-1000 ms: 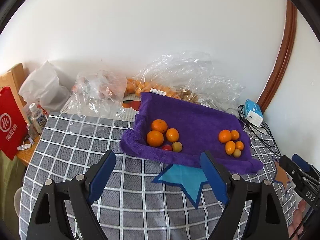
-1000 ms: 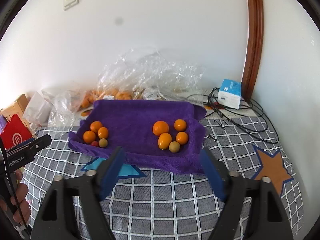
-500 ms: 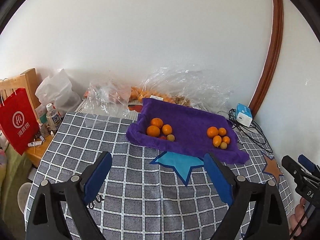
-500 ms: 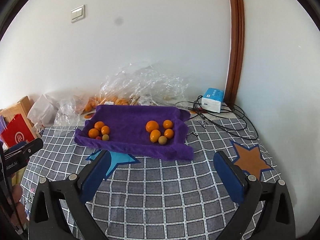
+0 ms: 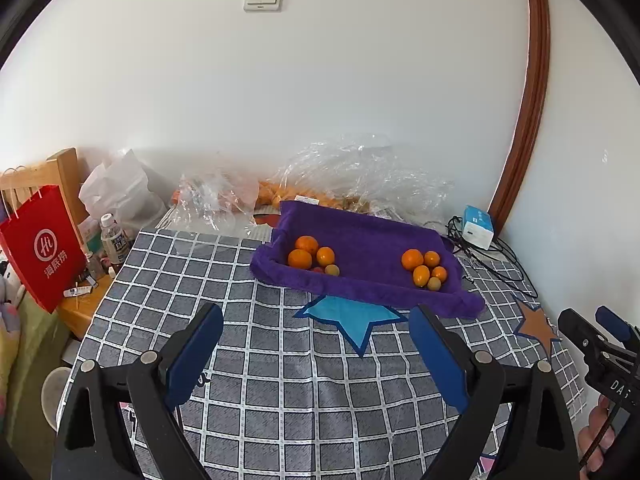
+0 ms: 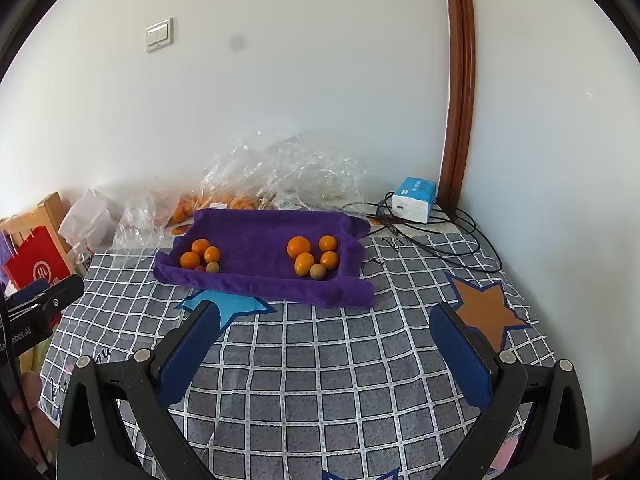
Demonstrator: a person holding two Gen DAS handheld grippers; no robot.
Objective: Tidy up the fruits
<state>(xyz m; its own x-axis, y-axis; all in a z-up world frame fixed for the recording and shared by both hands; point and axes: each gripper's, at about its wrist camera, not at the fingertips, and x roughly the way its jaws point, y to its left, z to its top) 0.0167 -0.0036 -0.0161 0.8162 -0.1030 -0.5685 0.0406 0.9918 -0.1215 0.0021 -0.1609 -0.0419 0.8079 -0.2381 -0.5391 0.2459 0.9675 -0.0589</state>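
A purple cloth-lined tray (image 5: 368, 240) (image 6: 256, 240) lies at the far side of the checked tablecloth. It holds two separate clusters of fruit. The left cluster (image 5: 310, 256) (image 6: 200, 256) has three oranges and two small fruits, one of them red. The right cluster (image 5: 424, 268) (image 6: 314, 254) is several oranges plus a small greenish fruit. My left gripper (image 5: 316, 316) hovers open and empty over the cloth, well short of the tray. My right gripper (image 6: 325, 310) is likewise back from the tray, its jaws opening with nothing between them.
Crumpled clear plastic bags (image 5: 352, 172) with more oranges lie against the wall behind the tray. A white box (image 5: 476, 226) with black cables sits at the far right corner. Off the table's left edge are a red paper bag (image 5: 40, 244) and a water bottle (image 5: 114, 238).
Both grippers have drawn back from the tray and risen a little, so the tray looks smaller and farther. Both pairs of jaws have spread wider, the right more.
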